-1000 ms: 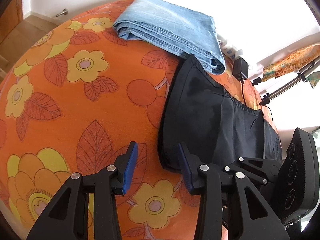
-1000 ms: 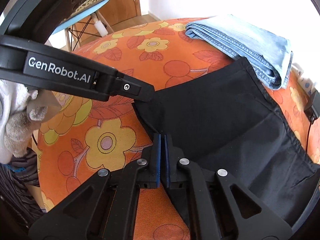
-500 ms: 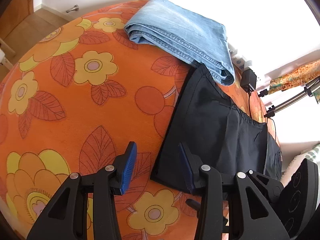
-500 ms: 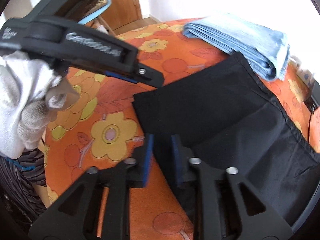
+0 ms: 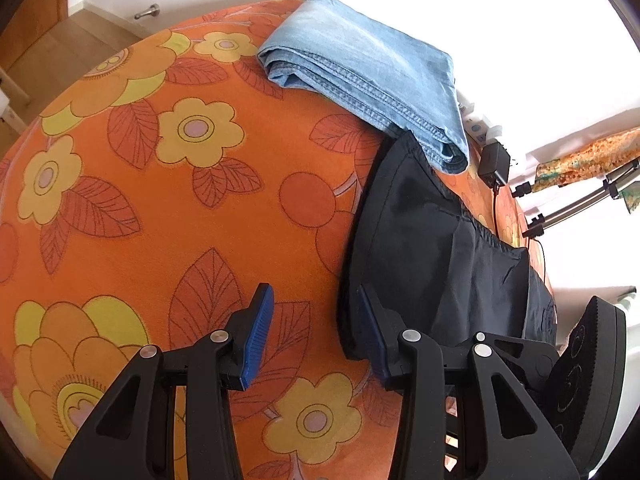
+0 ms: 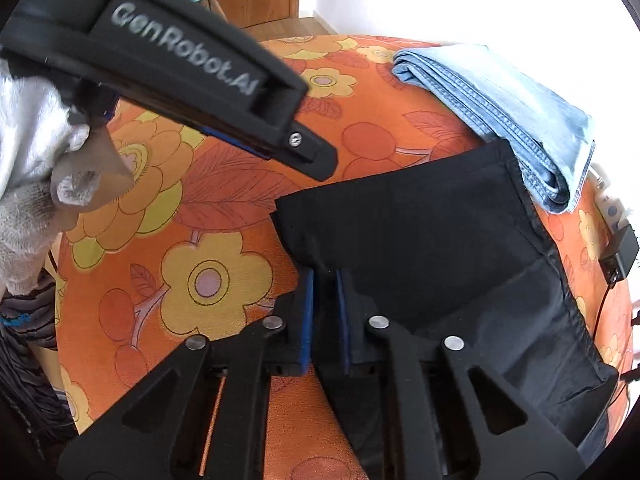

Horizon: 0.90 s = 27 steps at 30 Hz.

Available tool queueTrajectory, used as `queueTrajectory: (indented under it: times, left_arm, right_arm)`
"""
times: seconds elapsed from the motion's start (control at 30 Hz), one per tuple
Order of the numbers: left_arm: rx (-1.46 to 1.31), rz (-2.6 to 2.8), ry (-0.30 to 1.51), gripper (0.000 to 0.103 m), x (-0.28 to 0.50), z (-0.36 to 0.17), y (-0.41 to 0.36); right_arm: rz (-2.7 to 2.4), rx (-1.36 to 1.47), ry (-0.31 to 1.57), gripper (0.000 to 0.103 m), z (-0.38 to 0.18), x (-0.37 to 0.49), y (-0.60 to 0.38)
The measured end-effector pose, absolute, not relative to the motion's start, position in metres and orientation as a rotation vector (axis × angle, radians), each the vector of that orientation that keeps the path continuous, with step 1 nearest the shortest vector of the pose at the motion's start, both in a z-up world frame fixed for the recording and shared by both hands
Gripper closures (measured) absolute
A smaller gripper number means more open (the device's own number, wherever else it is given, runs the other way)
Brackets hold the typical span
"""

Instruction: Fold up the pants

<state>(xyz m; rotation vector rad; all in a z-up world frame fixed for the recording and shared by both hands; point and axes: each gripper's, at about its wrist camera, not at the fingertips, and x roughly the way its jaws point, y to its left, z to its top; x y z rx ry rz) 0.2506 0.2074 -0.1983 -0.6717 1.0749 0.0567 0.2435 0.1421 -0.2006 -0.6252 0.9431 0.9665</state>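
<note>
Black pants [image 5: 440, 248] lie folded flat on the orange flowered tablecloth [image 5: 160, 200]. In the right wrist view my right gripper [image 6: 324, 276] is at the near left edge of the pants [image 6: 420, 240]. Its jaws are closing, and the blue pads pinch the black cloth between them. My left gripper [image 5: 314, 300] stands open just above the tablecloth by the pants' left edge. Only orange cloth shows between its fingers, and its right finger overlaps the hem. The left gripper's body [image 6: 200, 76] crosses the right wrist view, held by a white-gloved hand [image 6: 28, 160].
Folded light-blue jeans [image 5: 360, 68] lie at the far edge, overlapping the pants' far corner. A black charger [image 5: 494, 160] with a cable sits beyond them, near tripod legs [image 5: 580, 204]. Dark striped cloth [image 6: 24, 340] hangs off the table's left side.
My right gripper was shut a second ago, spread its jaws over the pants' edge, and has narrowed on the cloth. The left gripper has stayed open and has barely shifted.
</note>
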Motion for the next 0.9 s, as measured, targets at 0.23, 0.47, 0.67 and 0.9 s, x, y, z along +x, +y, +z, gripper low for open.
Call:
queueTrajectory:
  times: [0.23,0.47,0.67,0.9]
  left_arm:
    - [-0.74,0.003,1.085,0.061,0.255,-0.203,0.201]
    - [-0.79,-0.012,1.092,0.061,0.261,-0.21,0.193]
    - [-0.809,-0.042,1.095,0.063,0.265,-0.212,0.184]
    - [-0.793,-0.048,1.108,0.09,0.268,-0.215,0.177]
  right_arm:
    - [0.965,-0.519,0.953,0.096,-0.2,0.254,0.135]
    - [0.954,-0.451,0.944,0.096,-0.203,0.248,0.127]
    - [0.938,-0.405,0.928,0.096,-0.201,0.243,0.116]
    - [0.958,-0.363,0.961,0.095,-0.196,0.241,0.104]
